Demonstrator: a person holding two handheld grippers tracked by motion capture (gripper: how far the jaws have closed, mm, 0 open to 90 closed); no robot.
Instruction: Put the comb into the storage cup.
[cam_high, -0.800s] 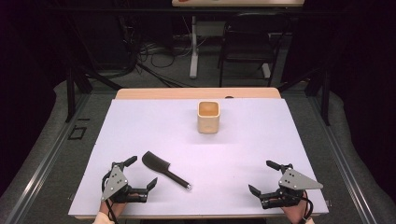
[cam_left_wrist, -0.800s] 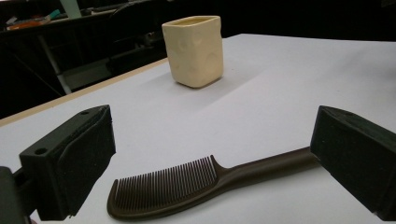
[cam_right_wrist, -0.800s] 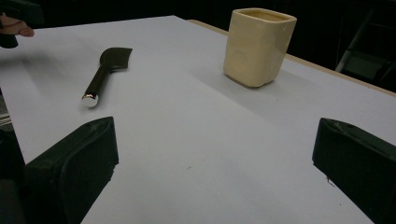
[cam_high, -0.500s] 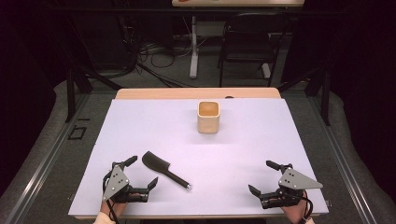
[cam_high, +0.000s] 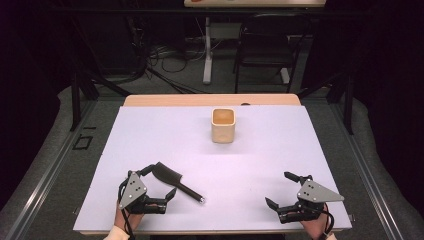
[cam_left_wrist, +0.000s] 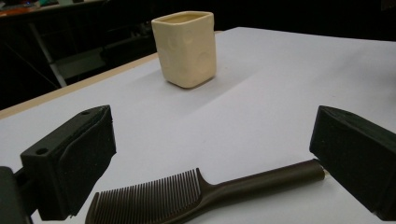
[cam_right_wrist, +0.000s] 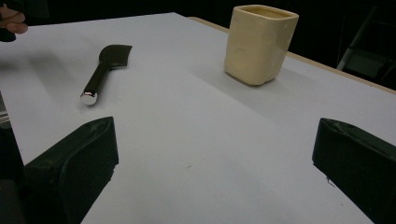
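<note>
A dark brown comb lies flat on the white table cover, near the front left. My left gripper is open, its jaws standing on either side of the comb without touching it. In the left gripper view the comb lies across the gap between the wide-apart jaws of the left gripper. A cream square cup stands upright at mid-table, farther back. My right gripper rests open at the front right with nothing between its jaws. From the right gripper, the comb and the cup lie ahead.
The white table cover leaves a wooden strip showing along the far edge. Behind the table stand a dark chair and a tangle of floor cables. The person's left hand shows in the right gripper view.
My left gripper has edged a little toward the comb, so its jaws now flank the comb's head. The comb, the cup and the right gripper have stayed in place.
</note>
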